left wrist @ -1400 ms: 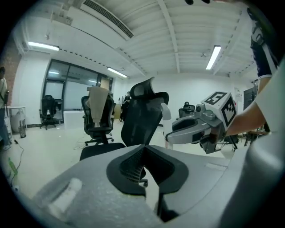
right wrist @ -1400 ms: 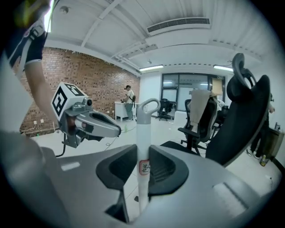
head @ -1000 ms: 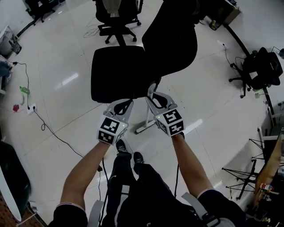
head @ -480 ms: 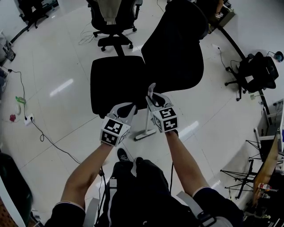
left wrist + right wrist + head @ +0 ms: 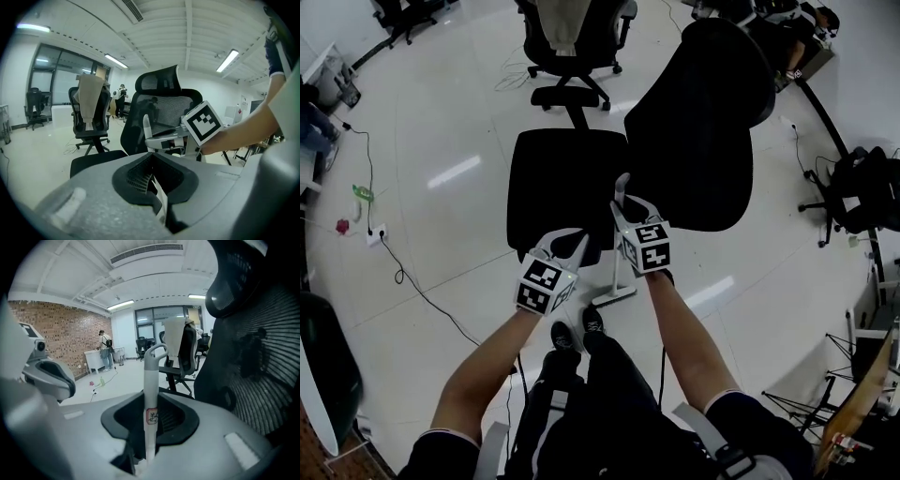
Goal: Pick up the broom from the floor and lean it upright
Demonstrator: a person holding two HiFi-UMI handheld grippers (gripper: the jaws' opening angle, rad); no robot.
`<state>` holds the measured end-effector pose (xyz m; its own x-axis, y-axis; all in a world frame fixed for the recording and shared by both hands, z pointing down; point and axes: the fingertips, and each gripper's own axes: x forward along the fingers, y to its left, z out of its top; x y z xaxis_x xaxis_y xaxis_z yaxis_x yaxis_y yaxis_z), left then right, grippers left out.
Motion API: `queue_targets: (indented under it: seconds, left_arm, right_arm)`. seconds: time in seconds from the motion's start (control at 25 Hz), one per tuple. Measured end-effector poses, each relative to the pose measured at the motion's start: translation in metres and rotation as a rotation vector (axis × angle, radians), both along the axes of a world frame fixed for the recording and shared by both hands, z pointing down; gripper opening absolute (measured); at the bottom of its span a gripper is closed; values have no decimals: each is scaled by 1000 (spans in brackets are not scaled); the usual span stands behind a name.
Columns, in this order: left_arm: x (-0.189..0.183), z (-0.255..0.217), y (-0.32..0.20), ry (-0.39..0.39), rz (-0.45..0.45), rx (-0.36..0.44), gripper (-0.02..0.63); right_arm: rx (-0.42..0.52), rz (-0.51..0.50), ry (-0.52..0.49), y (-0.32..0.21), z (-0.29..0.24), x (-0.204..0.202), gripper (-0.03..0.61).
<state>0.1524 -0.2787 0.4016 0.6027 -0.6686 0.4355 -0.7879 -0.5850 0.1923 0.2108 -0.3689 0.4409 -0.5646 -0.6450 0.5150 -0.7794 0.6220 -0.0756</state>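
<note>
**Carrying phase, pick-up already made.** Slim white broom [image 5: 150, 380], with a grey hanging loop at its tip and a small red-bordered label on the pole, clamped upright between the jaws of the right gripper [image 5: 626, 204]. Grip set high on the handle, just below the loop. Lower pole and white broom head visible in the head view just ahead of the person's dark shoes [image 5: 592, 321]; resting on the glossy white tiled floor [image 5: 441, 216] or hanging just above it, not decidable. Jaws of the left gripper [image 5: 150, 180] drawn together on nothing, held just beside the right one and apart from the pole.

**Change over the last second.** Both grippers, with the broom, carried forward towards the black mesh-backed office chair [image 5: 703, 122]. Chair now nearer in the head view, fingertips overlapping the near edge of its seat. Shoes stepped forward under the arms. Pole kept close to vertical, clamp on the handle unaltered.

**Meaning for the task.** Raising evidently finished, leaning not yet done. Probable support, as a judgement only: the chair directly ahead. Still called for: broom head planted on the floor, handle tipped against a firm edge, then a slow release. Main risk: chair yielding to the push, or broom head sliding on the smooth floor.
</note>
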Motion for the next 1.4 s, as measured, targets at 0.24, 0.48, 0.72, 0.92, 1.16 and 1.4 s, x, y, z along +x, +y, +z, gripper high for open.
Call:
queue_targets:
  seconds: [0.24,0.48,0.72,0.92,1.16,1.4]
  left_arm:
    - [-9,-1,-17,3,-59,-8,0]
    - [-26,-6,-26,-6,-105,-12,0]
    - [-37,-10,-33,-2,-138,-12,0]
    - [-37,-11,-34,7,-146,-11,0]
    - [-37,-11,-28,11,-150,-17,0]
    - [-52,-22,-6,34,-162,-4,0]
  right_arm:
    - [-33,-7,-4,-38,18,-14,95]
    - [-47,-32,2,-61,23,-32,94]
    - [-37,-55,1,-71,16,-43,94]
    - [-15,-74,-4,-66,13,-46,100]
    - [-3,-82,-19,-51,4,-42,195]
    - [66,1,-76,-25,-34,-28,210]
